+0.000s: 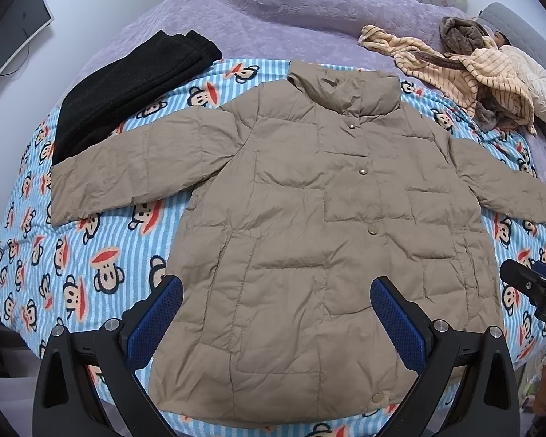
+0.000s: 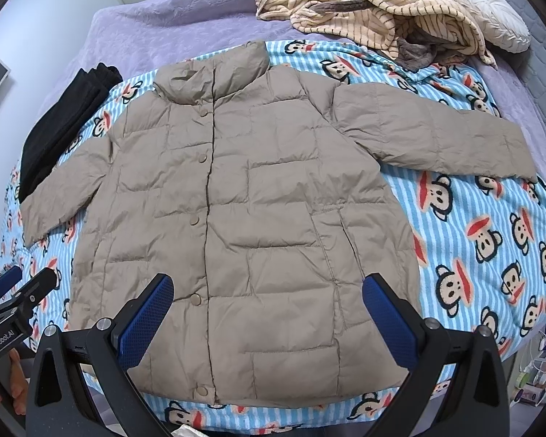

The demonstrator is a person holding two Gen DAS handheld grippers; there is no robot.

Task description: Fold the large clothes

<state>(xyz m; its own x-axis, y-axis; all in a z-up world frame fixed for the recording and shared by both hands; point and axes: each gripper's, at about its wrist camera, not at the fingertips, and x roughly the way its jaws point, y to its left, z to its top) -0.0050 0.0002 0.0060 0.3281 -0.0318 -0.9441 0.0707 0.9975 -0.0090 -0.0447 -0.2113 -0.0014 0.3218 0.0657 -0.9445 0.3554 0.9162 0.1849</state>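
Tan puffer jacket, spread front-up and snapped shut on the monkey-print blanket, collar away from the camera, both sleeves out to the sides, hem nearest. No fold made yet: judged the very start of the task, with the garment laid flat and ready.

Left tool hovering above the jacket's hem, blue pads spread wide, pinching nothing. Right tool likewise above the hem on the jacket's other half, pads wide apart, empty. Neither visibly touching fabric.

Next move, by judgement: reaching out to a sleeve cuff or a side edge of the jacket, closing on the thin puffy cloth, and carrying it across the chest toward the snap line. Calls for a low approach and a firm bite, since slick quilted shell probably slips and springs back; a second sleeve to follow, then hem up toward collar.

Beside the jacket's left sleeve, a folded black garment, partly under the cuff. Beyond the collar, lavender bedspread over the bed. Off past the right shoulder, a heap of striped cream clothing and a pale round cushion. White walls behind; small clutter low at the bed's edge, too small to tell.
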